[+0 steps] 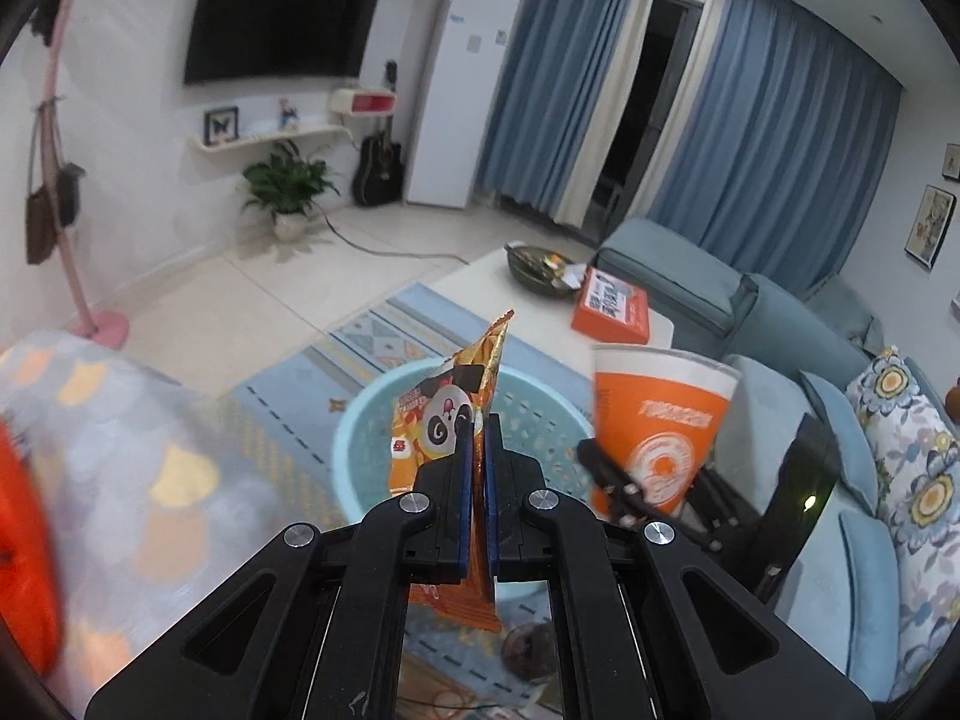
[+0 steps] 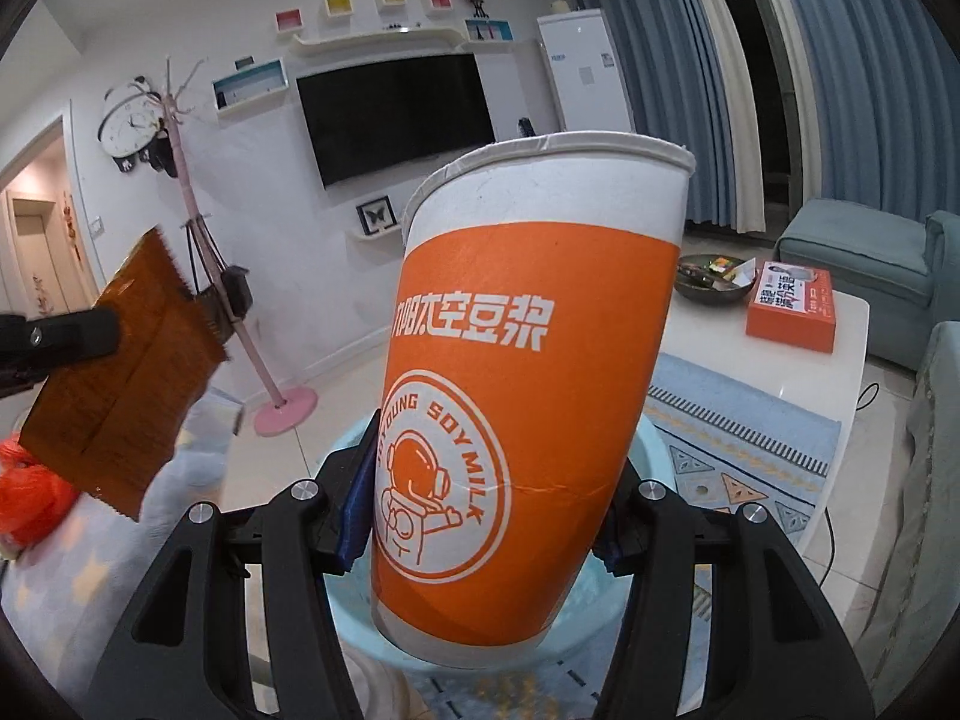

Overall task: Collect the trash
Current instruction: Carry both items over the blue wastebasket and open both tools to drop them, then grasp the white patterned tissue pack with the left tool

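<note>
Your left claw is clamped flat on an orange snack wrapper, the blue pads pressed together with the foil between them. The wrapper stands on edge, its long axis running up and away from you, its torn top corner pointing toward the white counter. Below and beyond it sits the pale blue basket on the patterned rug.

Your right claw grips an orange and white paper cup low on its body, a blue pad on each side. The cup's long axis is nearly upright, tilted to the right at the top, with its open rim uppermost and its base toward you. It hangs over the same basket, of which only slivers show around the cup.

The left wrist view shows the wrapper's printed panda face and the cup from the side, with the right claw's finger across its lower half. It also shows the basket's perforated inside. The right wrist view shows instead the wrapper's plain brown back at the left edge, held by the other claw. Both views show the orange box and the dark bowl on the counter, well apart from the basket.
</note>
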Demonstrator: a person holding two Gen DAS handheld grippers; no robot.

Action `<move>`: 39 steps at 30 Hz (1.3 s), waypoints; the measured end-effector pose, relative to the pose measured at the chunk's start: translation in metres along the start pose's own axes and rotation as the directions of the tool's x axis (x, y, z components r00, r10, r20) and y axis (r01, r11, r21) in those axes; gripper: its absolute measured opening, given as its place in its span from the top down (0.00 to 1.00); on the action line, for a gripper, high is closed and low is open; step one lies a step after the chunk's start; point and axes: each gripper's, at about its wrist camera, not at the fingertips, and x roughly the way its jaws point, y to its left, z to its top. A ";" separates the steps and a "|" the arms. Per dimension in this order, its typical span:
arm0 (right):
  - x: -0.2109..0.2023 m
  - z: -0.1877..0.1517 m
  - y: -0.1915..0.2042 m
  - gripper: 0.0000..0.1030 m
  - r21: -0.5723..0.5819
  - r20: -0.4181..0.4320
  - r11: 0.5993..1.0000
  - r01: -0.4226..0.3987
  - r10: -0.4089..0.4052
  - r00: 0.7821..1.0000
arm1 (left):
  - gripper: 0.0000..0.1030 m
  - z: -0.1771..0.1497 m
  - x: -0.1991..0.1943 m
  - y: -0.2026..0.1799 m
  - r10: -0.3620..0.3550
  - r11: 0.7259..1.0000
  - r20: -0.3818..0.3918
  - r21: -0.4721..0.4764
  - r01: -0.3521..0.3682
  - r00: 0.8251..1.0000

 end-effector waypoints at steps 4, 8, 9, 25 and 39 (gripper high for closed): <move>0.027 0.003 0.000 0.25 -0.002 -0.076 1.000 0.027 -0.027 0.997 | 0.49 0.004 0.037 0.011 0.008 0.998 -0.115 -0.059 -0.015 0.993; 0.015 0.002 -0.004 0.20 0.018 -0.031 0.999 0.030 -0.029 0.999 | 0.45 0.000 0.029 0.034 -0.013 0.986 -0.096 -0.168 -0.003 0.995; 0.013 0.001 -0.006 0.20 0.029 -0.028 0.999 0.032 -0.031 0.999 | 0.44 -0.001 0.025 0.034 -0.015 0.984 -0.090 -0.179 -0.002 0.996; -0.030 -0.024 0.074 0.20 0.009 -0.088 0.988 -0.155 0.155 0.984 | 0.42 -0.089 -0.156 0.059 0.396 0.908 0.083 -0.188 -0.376 0.915; -0.081 -0.040 0.217 0.13 -0.131 -0.154 0.885 -0.447 0.427 0.891 | 0.38 -0.180 -0.260 0.123 0.634 0.748 0.044 -0.292 -0.596 0.772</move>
